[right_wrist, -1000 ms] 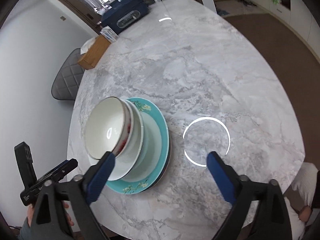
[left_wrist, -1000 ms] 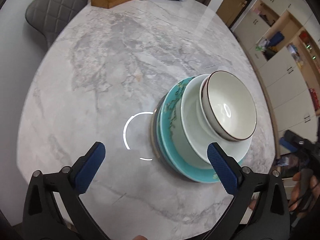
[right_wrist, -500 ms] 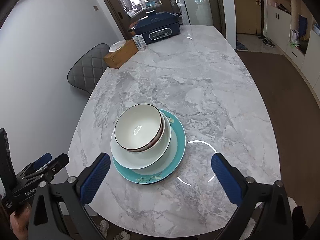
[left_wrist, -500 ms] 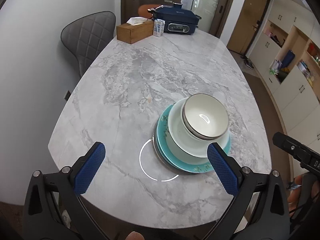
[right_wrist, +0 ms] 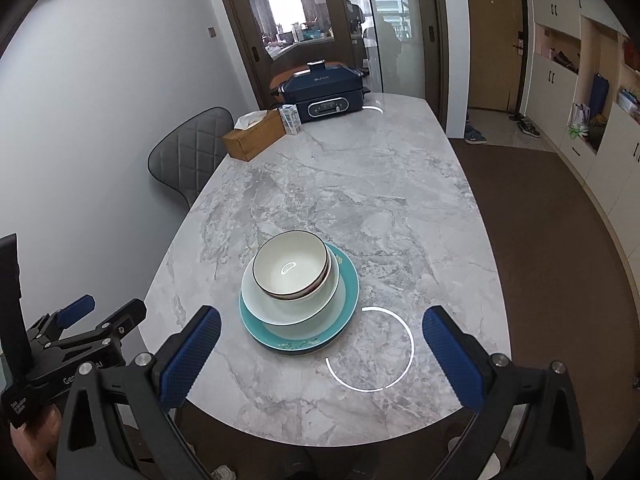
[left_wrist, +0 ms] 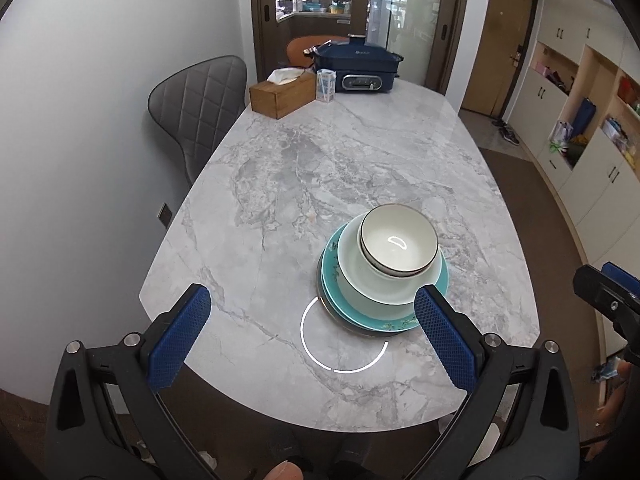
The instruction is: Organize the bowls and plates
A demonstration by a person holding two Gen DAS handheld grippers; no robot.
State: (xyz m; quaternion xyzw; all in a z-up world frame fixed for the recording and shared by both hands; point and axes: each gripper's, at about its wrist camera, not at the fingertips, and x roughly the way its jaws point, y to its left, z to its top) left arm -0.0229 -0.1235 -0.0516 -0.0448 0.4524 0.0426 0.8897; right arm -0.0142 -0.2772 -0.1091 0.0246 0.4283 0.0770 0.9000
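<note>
A stack of dishes stands near the front edge of the marble table [left_wrist: 344,168]. A teal plate [left_wrist: 434,300] lies at the bottom, a pale green bowl [left_wrist: 360,276] sits on it, and a white bowl with a dark rim [left_wrist: 396,242] sits on top. The stack also shows in the right wrist view: teal plate [right_wrist: 346,300], pale bowl [right_wrist: 296,308], white bowl [right_wrist: 292,266]. My left gripper [left_wrist: 312,340] is open and empty, held above and short of the stack. My right gripper [right_wrist: 320,356] is open and empty, likewise back from the stack.
At the table's far end stand a wooden tissue box [left_wrist: 282,94], a small carton [left_wrist: 325,85] and a dark blue electric cooker [left_wrist: 356,68]. A grey quilted chair [left_wrist: 196,108] stands at the table's left side. Cabinets [left_wrist: 580,128] line the right wall.
Both grippers have pulled back and up from the stack, so the whole table and the room now show. The dishes have not moved.
</note>
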